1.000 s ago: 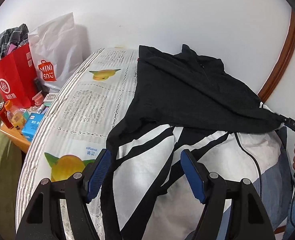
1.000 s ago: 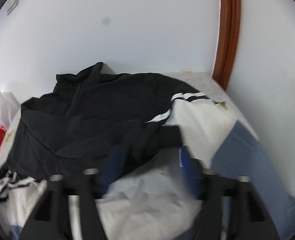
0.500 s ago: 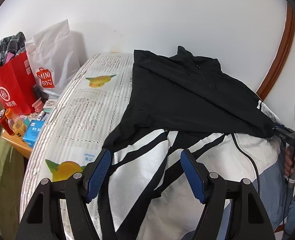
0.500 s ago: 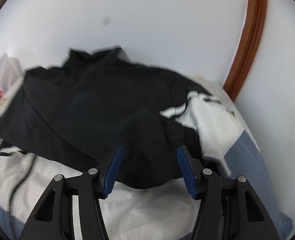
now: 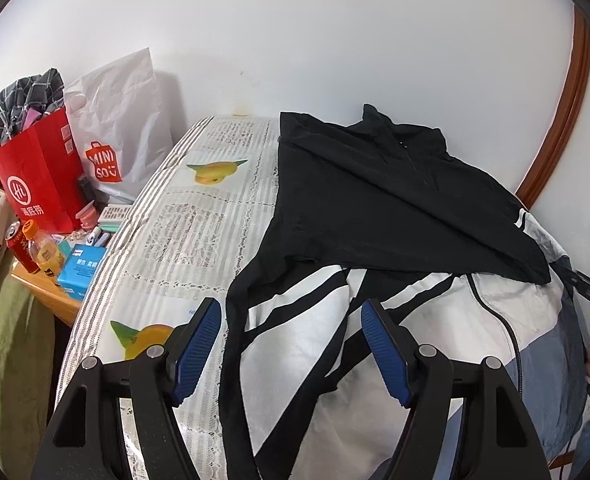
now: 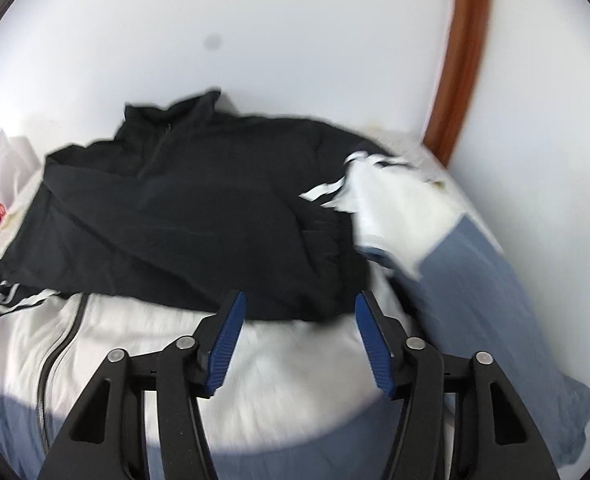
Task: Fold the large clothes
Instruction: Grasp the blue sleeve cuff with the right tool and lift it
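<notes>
We see the jacket (image 5: 375, 208) spread on the bed (image 5: 183, 232). Our left gripper (image 5: 287, 344) hovers over it, jaws open and empty; our right gripper's (image 6: 297, 332) jaws are opening above its black fold.

A large jacket (image 5: 375, 216) lies spread on the bed, filling the centre and right of the left wrist view — black on top, white below with black stripes, blue-grey at the hem. Its black upper part is folded down over the white, collar at the upper centre, zip running down the white — unfastened or not, unclear.
</notes>
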`<state>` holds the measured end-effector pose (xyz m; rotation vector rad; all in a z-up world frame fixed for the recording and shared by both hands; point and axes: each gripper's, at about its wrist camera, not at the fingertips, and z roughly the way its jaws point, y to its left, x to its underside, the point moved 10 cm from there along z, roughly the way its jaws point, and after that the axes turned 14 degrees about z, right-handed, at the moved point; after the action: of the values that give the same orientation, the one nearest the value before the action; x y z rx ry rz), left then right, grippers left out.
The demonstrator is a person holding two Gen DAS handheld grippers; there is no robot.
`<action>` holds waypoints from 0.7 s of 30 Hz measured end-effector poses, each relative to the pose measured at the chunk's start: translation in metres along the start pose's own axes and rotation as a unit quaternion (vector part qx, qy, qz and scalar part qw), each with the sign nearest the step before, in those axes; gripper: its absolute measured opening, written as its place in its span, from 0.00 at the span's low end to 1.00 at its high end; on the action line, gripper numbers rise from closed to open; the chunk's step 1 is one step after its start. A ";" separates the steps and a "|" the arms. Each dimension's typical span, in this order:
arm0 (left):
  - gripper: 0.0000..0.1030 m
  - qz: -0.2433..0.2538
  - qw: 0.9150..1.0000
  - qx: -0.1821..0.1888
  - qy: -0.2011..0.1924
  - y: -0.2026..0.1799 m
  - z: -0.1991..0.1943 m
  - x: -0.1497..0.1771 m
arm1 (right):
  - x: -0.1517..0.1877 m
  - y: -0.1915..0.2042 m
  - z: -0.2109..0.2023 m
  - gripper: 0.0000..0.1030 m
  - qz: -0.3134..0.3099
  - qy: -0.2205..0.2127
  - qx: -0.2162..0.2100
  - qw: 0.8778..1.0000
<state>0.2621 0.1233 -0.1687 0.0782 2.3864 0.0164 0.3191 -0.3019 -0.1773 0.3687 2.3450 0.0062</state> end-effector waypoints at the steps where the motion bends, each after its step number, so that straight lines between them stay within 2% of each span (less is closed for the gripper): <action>1: 0.68 0.000 1.000 0.001 -0.002 -0.001 -0.001 0.000 | 0.002 -0.011 -0.014 0.65 0.007 -0.011 0.006 1.000; 3: 0.68 0.001 1.000 0.006 -0.005 -0.007 -0.001 -0.002 | 0.009 -0.038 -0.035 0.76 0.022 -0.028 0.022 0.999; 5: 0.68 0.005 1.000 0.013 -0.005 -0.014 -0.001 -0.003 | 0.019 -0.079 -0.052 0.81 0.037 -0.040 0.064 0.997; 9: 0.68 0.016 0.999 0.026 -0.009 -0.033 -0.004 -0.008 | 0.045 -0.153 -0.068 0.81 0.052 -0.020 0.140 0.989; 13: 0.68 0.034 0.999 0.039 -0.008 -0.053 -0.008 -0.010 | 0.078 -0.209 -0.069 0.81 0.070 0.025 0.185 0.980; 21: 0.68 0.057 0.998 0.031 0.010 -0.068 -0.007 -0.003 | 0.104 -0.241 -0.053 0.79 0.068 0.055 0.198 0.976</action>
<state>0.2561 0.0550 -0.1635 0.2452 2.3996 -0.0015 0.1494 -0.4996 -0.2377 0.7394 2.4199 -0.3895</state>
